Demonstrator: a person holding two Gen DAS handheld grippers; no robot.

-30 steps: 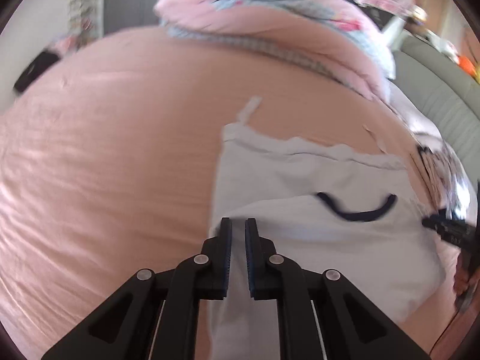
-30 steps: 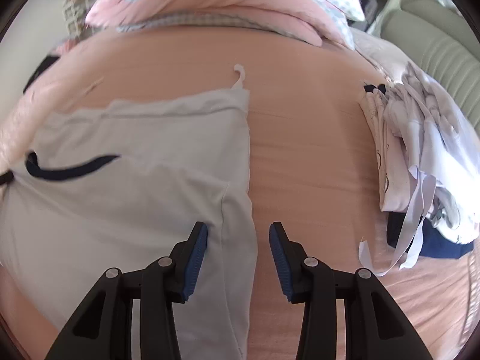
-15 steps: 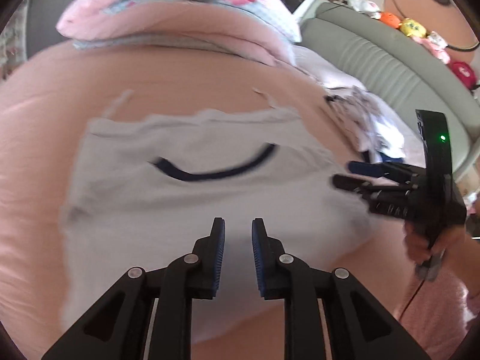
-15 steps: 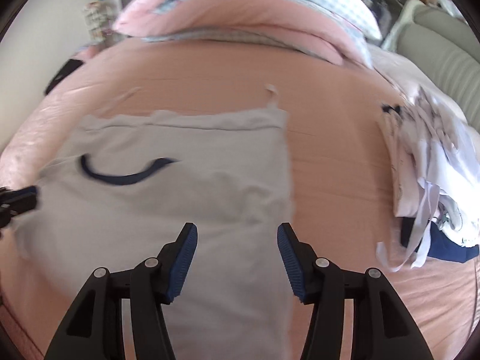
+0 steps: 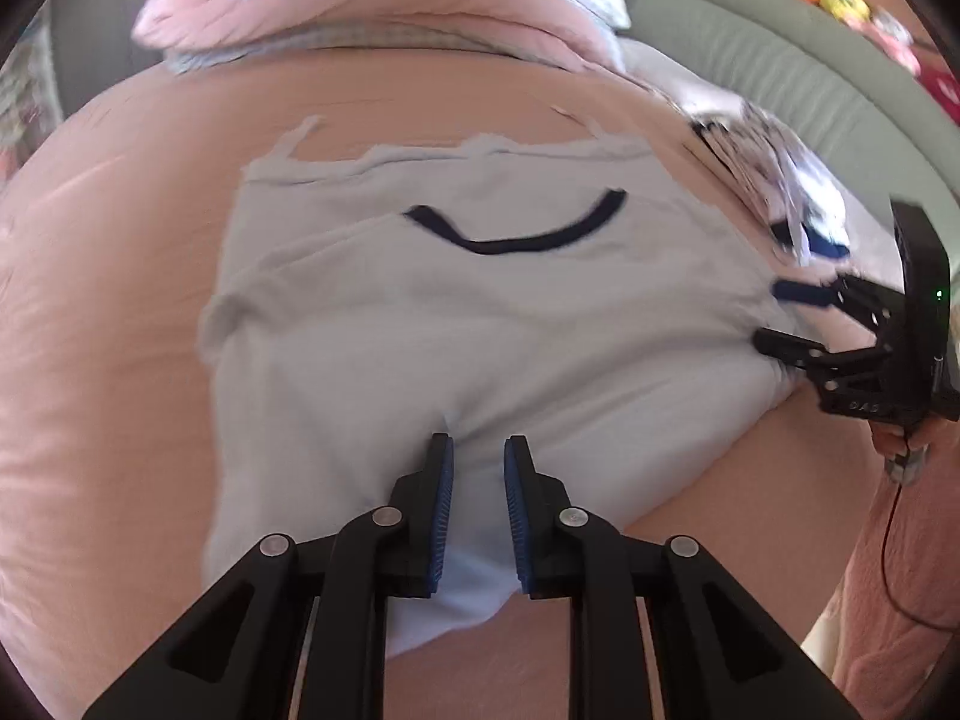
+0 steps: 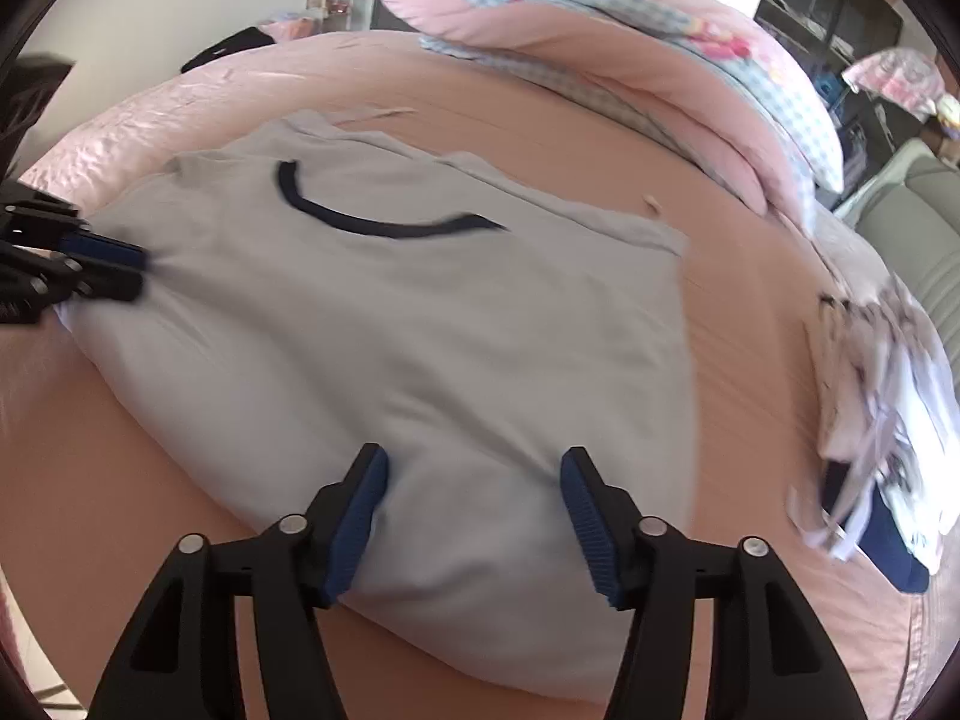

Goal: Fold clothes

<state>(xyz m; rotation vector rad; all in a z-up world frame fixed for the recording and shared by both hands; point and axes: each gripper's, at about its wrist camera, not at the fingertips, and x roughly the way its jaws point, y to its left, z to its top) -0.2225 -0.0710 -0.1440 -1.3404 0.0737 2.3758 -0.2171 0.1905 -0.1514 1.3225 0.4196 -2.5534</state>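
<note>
On the pink bed [image 5: 120, 360] a pale folded shirt [image 5: 480, 312] with a navy collar [image 5: 516, 234] lies flat. Left gripper [image 5: 477, 450] sits narrowly parted over its near edge, gripping nothing. Right gripper [image 6: 474, 468] has just been opening, jaws wide apart above the cloth. Beside lies a clothes pile [image 6: 888, 420]; no legible writing

We count one pale grey cotton shirt with a navy collar band [image 5: 480, 324], one heap of white printed clothes [image 6: 888, 420], two black two-finger grippers with blue pads, and one rolled pink quilt [image 6: 600, 42].
</note>
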